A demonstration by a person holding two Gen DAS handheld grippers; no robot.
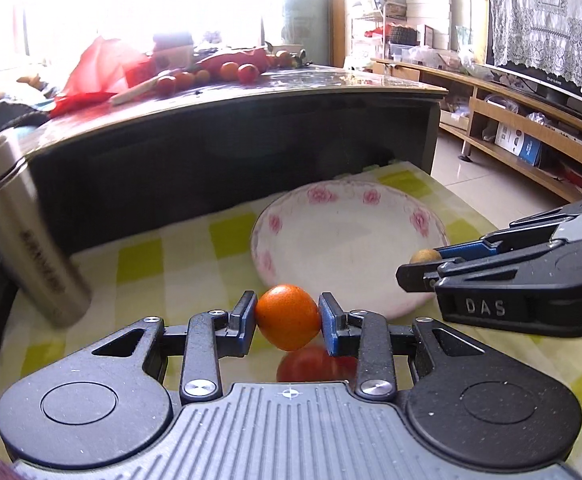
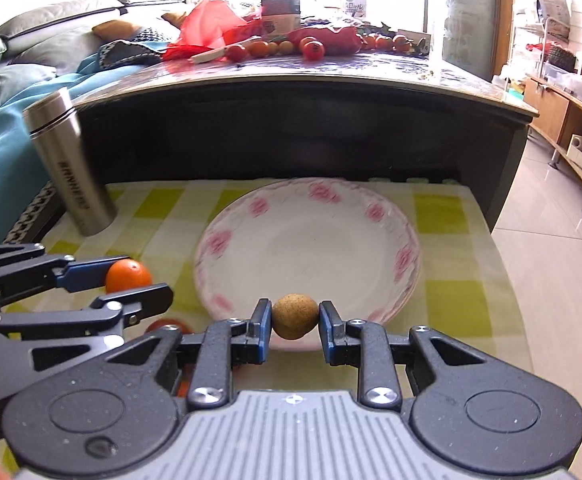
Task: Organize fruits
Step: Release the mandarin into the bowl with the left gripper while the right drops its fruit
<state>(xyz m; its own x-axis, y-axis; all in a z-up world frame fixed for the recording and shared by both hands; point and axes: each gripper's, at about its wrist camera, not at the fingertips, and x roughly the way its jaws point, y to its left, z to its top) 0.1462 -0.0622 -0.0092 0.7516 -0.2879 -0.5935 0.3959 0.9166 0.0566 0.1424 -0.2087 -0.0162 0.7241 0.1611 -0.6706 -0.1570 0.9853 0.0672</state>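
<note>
While the left tool pinches an orange, the right tool clamps a brown fruit beside the plate.

Left gripper: level, pointing forward, jaws closed partway, clamping orange fruit at both sides. Right gripper: beside it, level, jaws pinching small brown fruit at fingertips.

The flask stands left of the plate, before the table.
</note>
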